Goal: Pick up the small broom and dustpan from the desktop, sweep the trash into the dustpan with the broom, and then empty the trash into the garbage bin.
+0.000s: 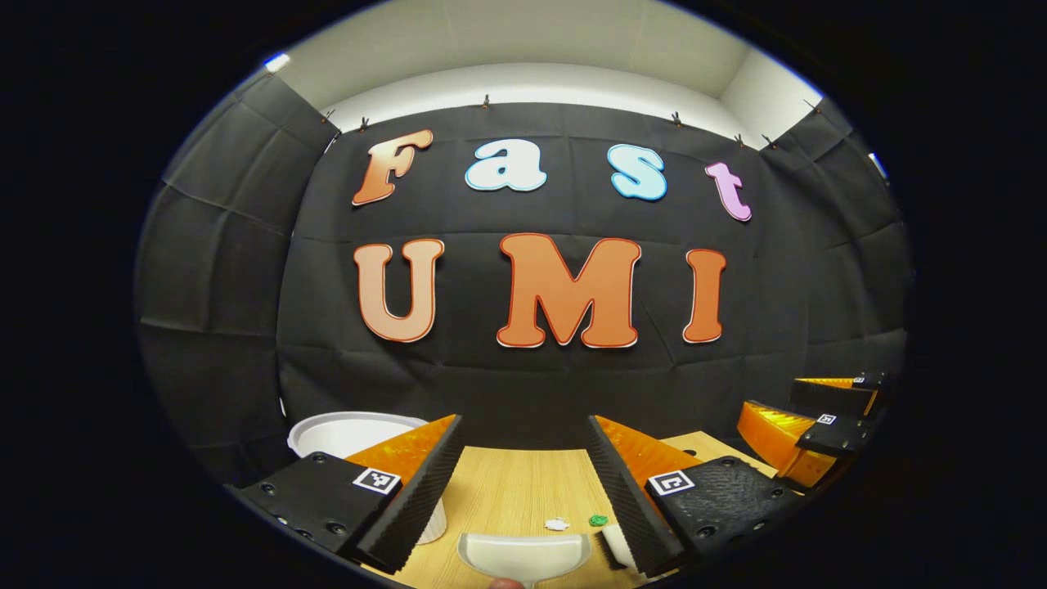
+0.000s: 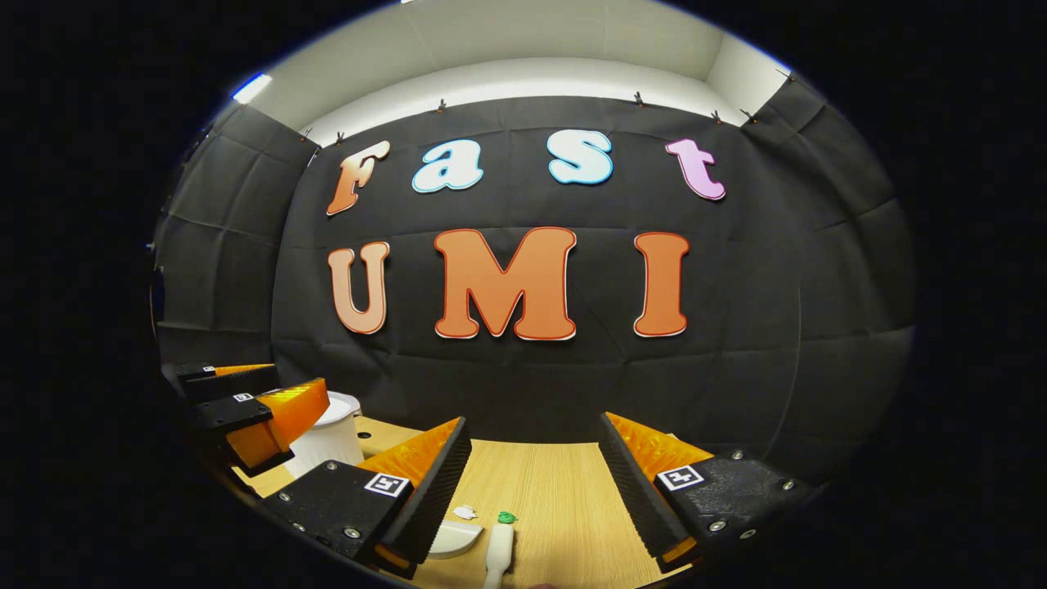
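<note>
Left gripper view puts the dustpan at bottom centre on the surface, bin lower left, both grippers' fingers spread empty, so lowering squarely over its handle seems wise.

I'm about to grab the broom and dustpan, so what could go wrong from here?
1. The white scrap and green scrap lie close in front of the dustpan; picking it up carelessly could scatter them.
2. The bin stands right beside the left gripper; a swing that way might knock it.
3. The broom and dustpan lie close together, so the open right gripper might nudge the dustpan.
</note>
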Demonstrator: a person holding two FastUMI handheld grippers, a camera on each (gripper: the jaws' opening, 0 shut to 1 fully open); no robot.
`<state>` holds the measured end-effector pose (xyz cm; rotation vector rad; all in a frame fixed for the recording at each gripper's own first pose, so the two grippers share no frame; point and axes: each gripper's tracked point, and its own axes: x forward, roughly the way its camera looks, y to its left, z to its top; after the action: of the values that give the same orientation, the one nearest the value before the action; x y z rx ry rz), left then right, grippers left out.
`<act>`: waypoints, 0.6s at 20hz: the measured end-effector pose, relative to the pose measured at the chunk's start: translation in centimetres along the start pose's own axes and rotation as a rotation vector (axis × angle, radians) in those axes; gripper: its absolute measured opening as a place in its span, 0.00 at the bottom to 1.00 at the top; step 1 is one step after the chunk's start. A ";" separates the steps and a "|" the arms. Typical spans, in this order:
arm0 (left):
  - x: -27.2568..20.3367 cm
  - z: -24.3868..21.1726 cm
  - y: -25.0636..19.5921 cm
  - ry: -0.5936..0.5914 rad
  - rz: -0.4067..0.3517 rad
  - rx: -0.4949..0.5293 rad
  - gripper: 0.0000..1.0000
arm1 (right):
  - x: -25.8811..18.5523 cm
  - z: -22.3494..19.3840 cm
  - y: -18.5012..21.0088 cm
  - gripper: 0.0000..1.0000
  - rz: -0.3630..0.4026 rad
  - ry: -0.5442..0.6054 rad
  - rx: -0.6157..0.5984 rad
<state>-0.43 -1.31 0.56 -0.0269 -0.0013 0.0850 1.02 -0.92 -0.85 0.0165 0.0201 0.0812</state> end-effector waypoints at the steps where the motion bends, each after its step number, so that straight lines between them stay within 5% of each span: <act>1: -0.1 -0.1 0.0 0.000 0.003 0.002 0.94 | 0.0 -0.2 0.0 0.94 0.000 0.005 -0.004; 12: 0.2 -0.3 -0.6 0.005 0.007 0.012 0.94 | 0.7 -1.0 -0.8 0.94 -0.002 0.015 0.007</act>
<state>-0.15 -1.85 0.31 -0.0148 0.0047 0.0923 1.75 -1.65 -1.84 0.0229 0.0357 0.0795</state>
